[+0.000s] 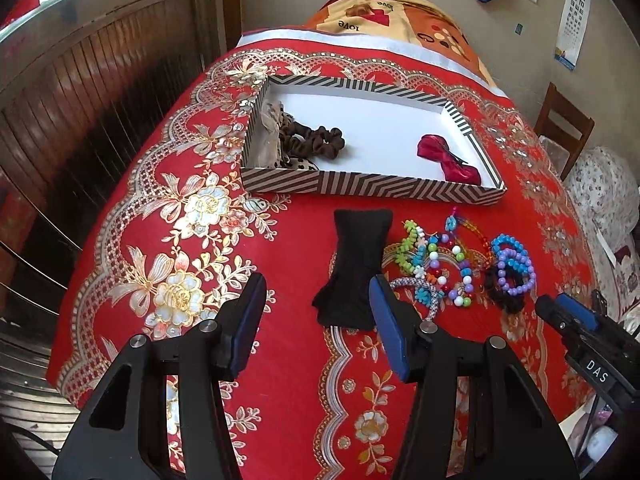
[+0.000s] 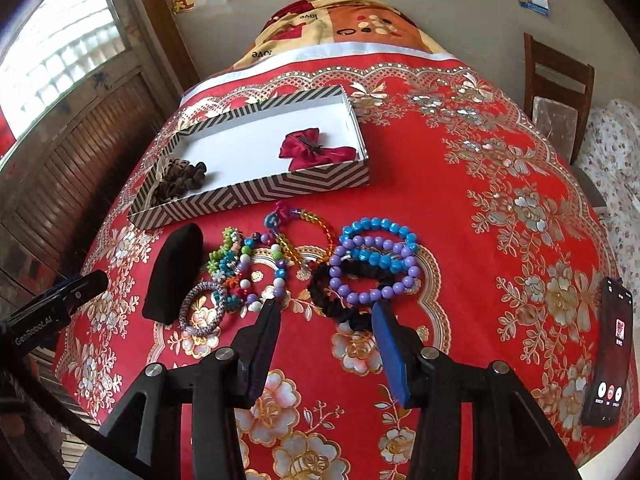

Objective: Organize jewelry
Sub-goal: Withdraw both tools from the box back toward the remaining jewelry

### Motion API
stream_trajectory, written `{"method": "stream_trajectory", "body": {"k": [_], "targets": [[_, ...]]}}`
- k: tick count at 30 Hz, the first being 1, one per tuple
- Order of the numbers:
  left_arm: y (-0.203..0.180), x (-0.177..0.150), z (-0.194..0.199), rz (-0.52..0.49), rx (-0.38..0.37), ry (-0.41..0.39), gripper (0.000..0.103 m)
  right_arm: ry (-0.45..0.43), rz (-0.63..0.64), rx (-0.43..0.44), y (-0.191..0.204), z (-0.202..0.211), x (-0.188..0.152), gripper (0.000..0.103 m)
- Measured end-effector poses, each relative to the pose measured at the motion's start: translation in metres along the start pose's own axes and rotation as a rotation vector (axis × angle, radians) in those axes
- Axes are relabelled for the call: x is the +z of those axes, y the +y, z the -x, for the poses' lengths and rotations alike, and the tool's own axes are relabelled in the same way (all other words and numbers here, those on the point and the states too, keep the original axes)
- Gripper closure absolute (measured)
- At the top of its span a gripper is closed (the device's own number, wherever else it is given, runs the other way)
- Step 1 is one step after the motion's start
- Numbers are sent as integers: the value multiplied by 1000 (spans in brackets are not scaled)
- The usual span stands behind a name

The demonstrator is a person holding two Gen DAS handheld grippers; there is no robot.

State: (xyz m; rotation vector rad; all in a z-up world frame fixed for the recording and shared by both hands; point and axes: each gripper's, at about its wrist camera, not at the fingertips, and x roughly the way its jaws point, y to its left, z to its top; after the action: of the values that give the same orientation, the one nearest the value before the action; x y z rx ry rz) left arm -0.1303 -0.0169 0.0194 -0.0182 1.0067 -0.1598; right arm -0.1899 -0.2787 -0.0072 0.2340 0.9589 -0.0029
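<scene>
A striped box (image 1: 360, 189) (image 2: 256, 196) lies on the red cloth and holds brown scrunchies (image 1: 316, 140) (image 2: 180, 178) at its left end and a red bow (image 1: 448, 158) (image 2: 316, 148) at its right. In front of it lie a black pillow (image 1: 348, 268) (image 2: 172, 272) and a heap of bead bracelets (image 1: 452, 260) (image 2: 280, 264), with blue and purple ones (image 2: 376, 256) over a black scrunchie (image 2: 340, 300). My left gripper (image 1: 318, 292) is open and empty just before the pillow. My right gripper (image 2: 326, 316) is open and empty over the black scrunchie.
A phone (image 2: 610, 352) lies at the right edge of the table. A wooden chair (image 2: 558, 92) stands behind the table on the right. A folded patterned blanket (image 1: 392, 12) lies at the far end. Wooden shutters (image 1: 80, 92) are on the left.
</scene>
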Motion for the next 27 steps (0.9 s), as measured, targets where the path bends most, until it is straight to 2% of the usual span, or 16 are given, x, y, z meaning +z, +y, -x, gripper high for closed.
{"method": "stream_trajectory", "body": {"k": [12, 27], "targets": [[3, -7, -8, 26, -41, 51, 50, 0, -45, -12, -29, 3, -1, 57], [-7, 3, -16, 22, -75, 80, 50, 19, -109, -2, -64, -6, -4, 57]]}}
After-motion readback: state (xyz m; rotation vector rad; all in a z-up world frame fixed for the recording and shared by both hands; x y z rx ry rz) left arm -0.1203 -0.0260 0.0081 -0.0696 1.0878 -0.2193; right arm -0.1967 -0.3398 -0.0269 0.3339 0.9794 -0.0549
